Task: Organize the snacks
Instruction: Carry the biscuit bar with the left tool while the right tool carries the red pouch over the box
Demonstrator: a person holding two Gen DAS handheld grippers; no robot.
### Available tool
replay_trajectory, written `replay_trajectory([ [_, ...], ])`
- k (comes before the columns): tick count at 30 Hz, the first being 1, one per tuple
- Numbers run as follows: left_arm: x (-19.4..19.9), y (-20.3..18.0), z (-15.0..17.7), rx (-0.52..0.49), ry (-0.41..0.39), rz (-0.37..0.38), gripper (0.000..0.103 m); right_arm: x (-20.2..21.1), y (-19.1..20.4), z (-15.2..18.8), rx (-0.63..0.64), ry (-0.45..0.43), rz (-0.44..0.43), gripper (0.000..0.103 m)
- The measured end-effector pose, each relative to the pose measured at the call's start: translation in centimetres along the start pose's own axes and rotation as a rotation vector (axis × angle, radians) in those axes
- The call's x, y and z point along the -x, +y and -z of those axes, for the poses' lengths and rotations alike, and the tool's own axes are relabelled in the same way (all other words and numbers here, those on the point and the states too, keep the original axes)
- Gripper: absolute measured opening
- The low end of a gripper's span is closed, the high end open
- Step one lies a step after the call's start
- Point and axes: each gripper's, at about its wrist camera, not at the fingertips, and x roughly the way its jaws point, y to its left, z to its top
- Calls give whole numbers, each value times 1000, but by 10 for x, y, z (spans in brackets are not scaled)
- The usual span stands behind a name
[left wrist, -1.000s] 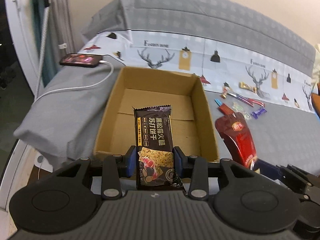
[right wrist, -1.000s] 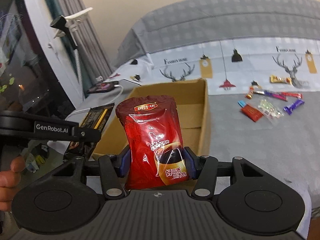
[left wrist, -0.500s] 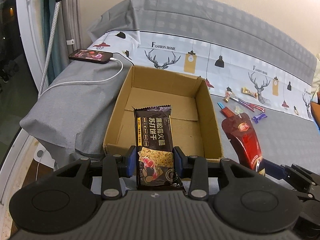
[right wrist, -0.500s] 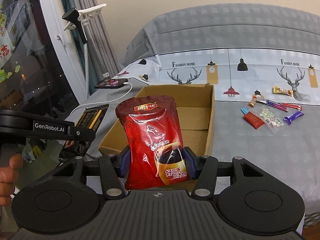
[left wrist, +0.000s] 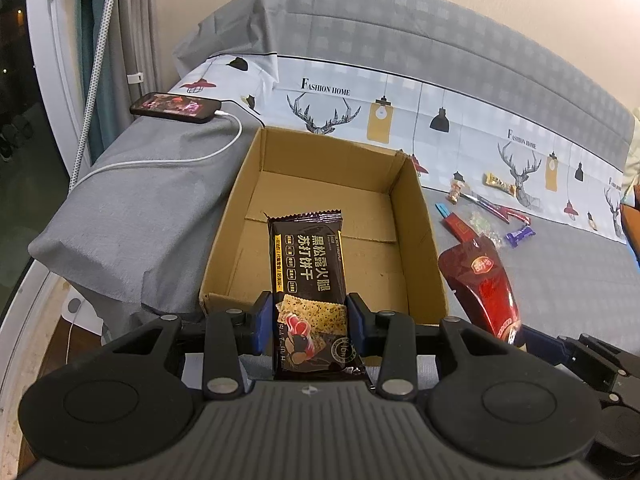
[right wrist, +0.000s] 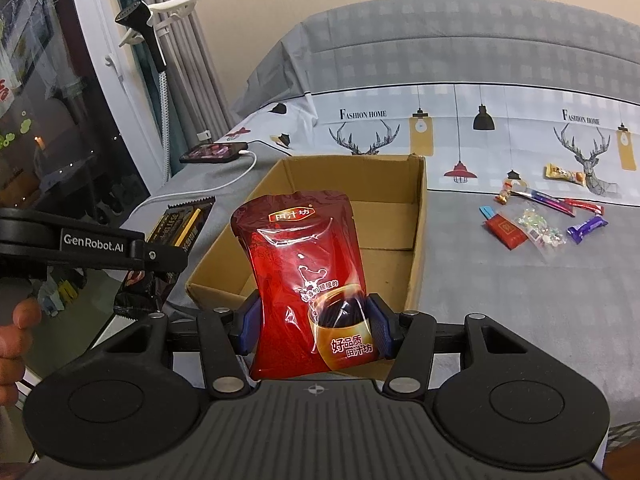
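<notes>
With the left gripper clamped on the dark soda-cracker packet and the right gripper clamped on the red pouch, both fingers sets sit just short of the cardboard box's near rim — I would carry each packet past that rim, lower it inside, and only then release. The left view shows the bare box floor ahead of its fingers; the right view alone shows the person's hand and the loose candies on the bed, right of its fingers.

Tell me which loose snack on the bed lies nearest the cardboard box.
The flat red packet with a blue tab, at the near left of the loose cluster. The clear candy bag, purple candy and gold bar lie farther from the cardboard box.
</notes>
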Motion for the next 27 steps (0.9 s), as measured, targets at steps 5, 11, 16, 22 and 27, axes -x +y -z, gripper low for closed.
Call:
replay_trajectory([
  [5, -9, 1, -6, 6, 7, 3, 43, -5, -1, 0, 8, 10, 8, 56],
  [11, -20, 4, -14, 12, 7, 5, 43, -13, -3, -7, 23, 9, 25, 56],
  [16, -29, 4, -21, 18, 8, 6, 43, -21, -6, -12, 20, 18, 30, 56],
  [22, -44, 6, -28, 28, 23, 6, 43, -35, -6, -17, 17, 42, 30, 56],
  [27, -58, 8, -33, 25, 38, -2, 43, -49, -6, -22, 12, 59, 30, 56],
])
